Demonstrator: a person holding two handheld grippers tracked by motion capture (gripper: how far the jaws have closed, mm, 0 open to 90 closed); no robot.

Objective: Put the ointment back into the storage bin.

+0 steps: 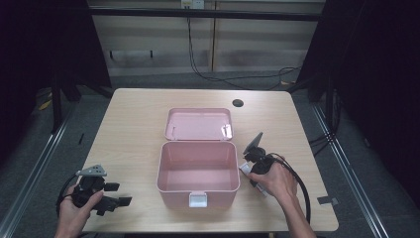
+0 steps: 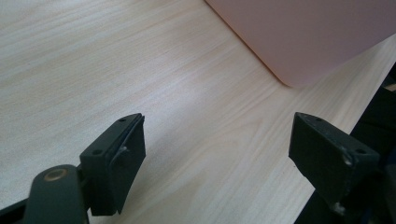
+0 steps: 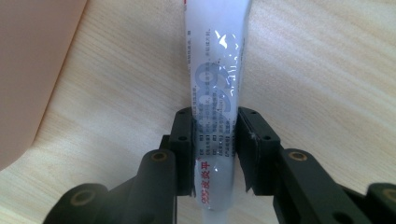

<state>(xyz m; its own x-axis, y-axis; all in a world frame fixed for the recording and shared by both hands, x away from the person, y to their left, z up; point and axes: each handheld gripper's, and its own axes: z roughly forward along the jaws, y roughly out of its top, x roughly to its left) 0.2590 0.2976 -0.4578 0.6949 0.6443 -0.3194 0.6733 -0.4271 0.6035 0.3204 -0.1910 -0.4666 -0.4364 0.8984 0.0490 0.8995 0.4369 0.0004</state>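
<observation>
A pink box point(image 1: 162, 173) stands open at the middle of the wooden table point(image 1: 133, 129), its lid point(image 1: 199, 124) laid back behind it. The inside looks bare. To its right, my right gripper point(image 1: 249, 171) is shut on a white tube point(image 1: 244, 169) that lies low over the table. In the right gripper view the jaws point(image 3: 215, 116) press both sides of the tube point(image 3: 217, 56), which has blue and red print, and the box wall point(image 3: 32, 56) is at left. My left gripper point(image 1: 122, 194) is held open near the front left corner. Nothing sits between its jaws point(image 2: 217, 128), and the box corner point(image 2: 308, 32) lies ahead.
A round cable hole point(image 1: 237, 103) sits near the table's far right edge. Black cables point(image 1: 233, 77) trail over the floor behind the table. Dark frame posts point(image 1: 57, 99) stand at both sides. Bare tabletop point(image 2: 93, 56) stretches left of the box.
</observation>
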